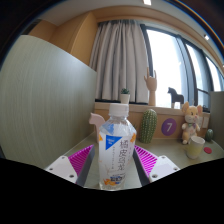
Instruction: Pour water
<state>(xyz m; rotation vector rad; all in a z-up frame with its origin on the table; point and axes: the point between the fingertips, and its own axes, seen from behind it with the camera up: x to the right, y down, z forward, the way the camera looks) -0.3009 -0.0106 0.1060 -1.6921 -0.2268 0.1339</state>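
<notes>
Grey curtains (122,58) are hanging in front of a big bright window (168,58) at the back of the room, and a plain wall panel (45,100) is standing off to one side. Below the window a pale table (170,152) is carrying a row of small things.

The claw (113,164) is closing on a clear water bottle (117,150). Both pink pads (78,159) are pressing on its sides, so the bottle is sitting right between the fingers and is being held upright. I think it is being kept straight like this so no water spills before the pouring begins. The white cap (124,98) is looking like it is on top (a cap has to come off before any water can run out), so to me the pouring is not yet starting. No cup or glass is showing anywhere.

The bottle is wearing a white label (118,152) with blue writing on it. The letters are too small for me to read.

Beyond the bottle a green cactus toy (148,125) is standing on the table. Beside it a purple round sign (169,127) is showing the number 7. A wooden hand model (150,84) and a dark little horse figure (176,97) are resting up on the window ledge. A soft toy (193,124) is sitting near the far end of the table.
</notes>
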